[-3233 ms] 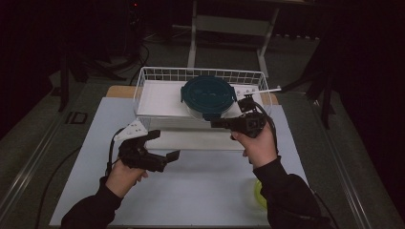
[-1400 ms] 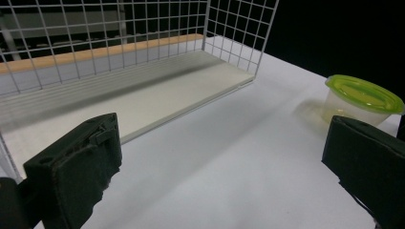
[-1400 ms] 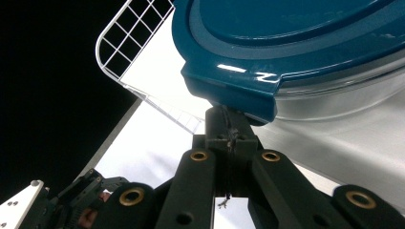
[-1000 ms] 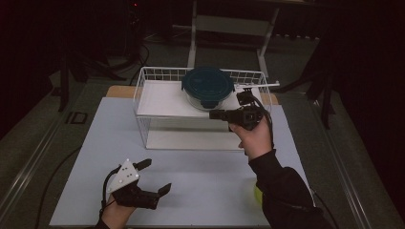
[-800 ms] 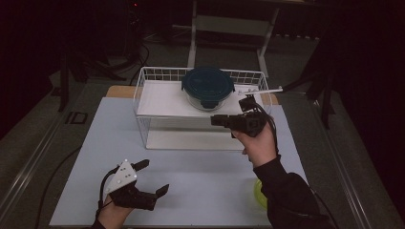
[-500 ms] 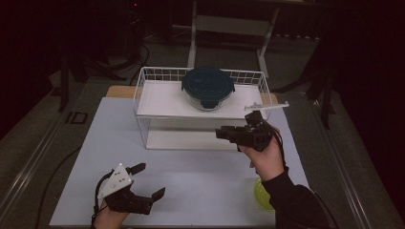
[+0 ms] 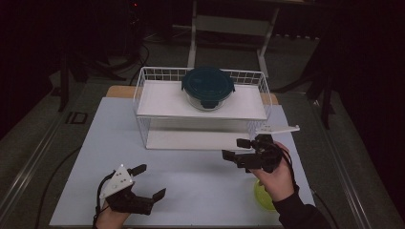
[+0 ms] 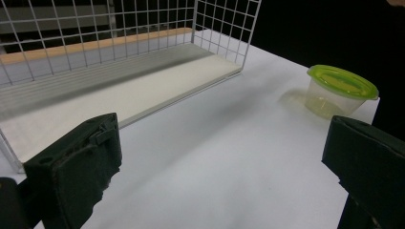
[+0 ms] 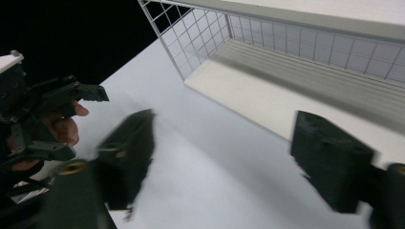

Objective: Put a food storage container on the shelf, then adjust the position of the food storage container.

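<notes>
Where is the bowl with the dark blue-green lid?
In the high view, the lidded bowl sits on the top shelf of the white wire rack, about in the middle, at the far side of the table from both grippers.

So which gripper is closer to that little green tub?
Right. The right gripper hovers just beyond the green tub, whose rim shows beside that wrist. The left gripper sits far across the table.

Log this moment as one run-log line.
right gripper: jaws just opened, nothing between | left gripper: open, empty | teal-lidded glass container: on wire rack top shelf | green-lidded tub: on table
</notes>
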